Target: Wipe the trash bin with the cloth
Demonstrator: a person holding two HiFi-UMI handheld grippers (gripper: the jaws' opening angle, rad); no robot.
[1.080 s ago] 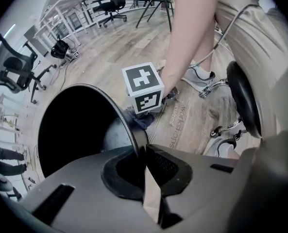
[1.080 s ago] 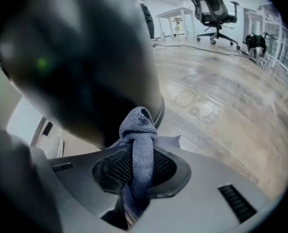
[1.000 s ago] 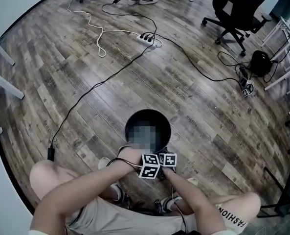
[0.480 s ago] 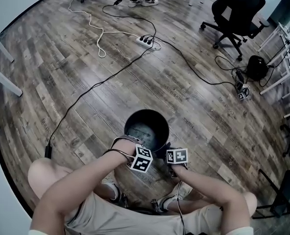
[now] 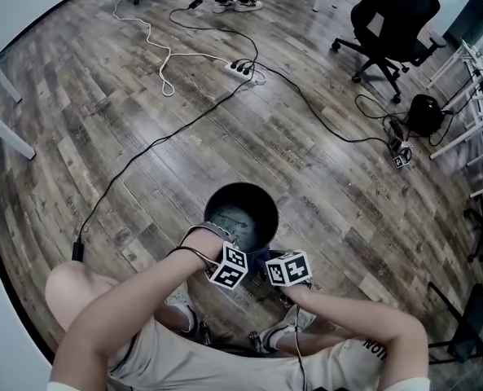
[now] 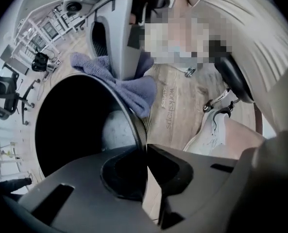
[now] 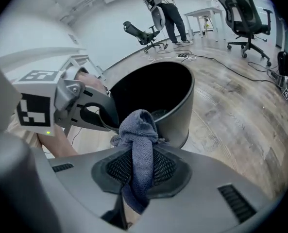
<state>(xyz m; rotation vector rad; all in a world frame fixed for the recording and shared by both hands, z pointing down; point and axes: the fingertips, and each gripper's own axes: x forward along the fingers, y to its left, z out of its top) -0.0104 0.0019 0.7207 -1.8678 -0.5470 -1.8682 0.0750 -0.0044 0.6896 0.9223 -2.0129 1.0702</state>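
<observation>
Two grippers are working side by side in the head view, the left gripper (image 5: 227, 259) pointing straight down onto the near rim of the trash bin (image 5: 214, 200) and the right gripper (image 5: 288, 269) hanging just beside it, outside the bin wall. The bin is standing upright on the wooden floor (image 5: 143, 120), its long axis vertical and its open mouth facing up, directly beyond both sets of fingers.

Looking along the left gripper's own view, the bin's thin black rim is running straight in between its fingers (image 6: 182, 169). These have just been closing and are now pinching the wall, one finger inside the dark bin and one outside. Beyond the fingertips, the cloth (image 6: 129, 89) is draping against the outer side of the rim, under the other gripper's jaws.

Looking along the right gripper view, its fingers (image 7: 170, 171) are clamping the blue-grey cloth between them. The cloth's long axis is lying along the jaws, and its bunched end is poking out past the fingertips toward the bin's outer wall. To the left of those fingertips, the left gripper is holding the rim.
</observation>
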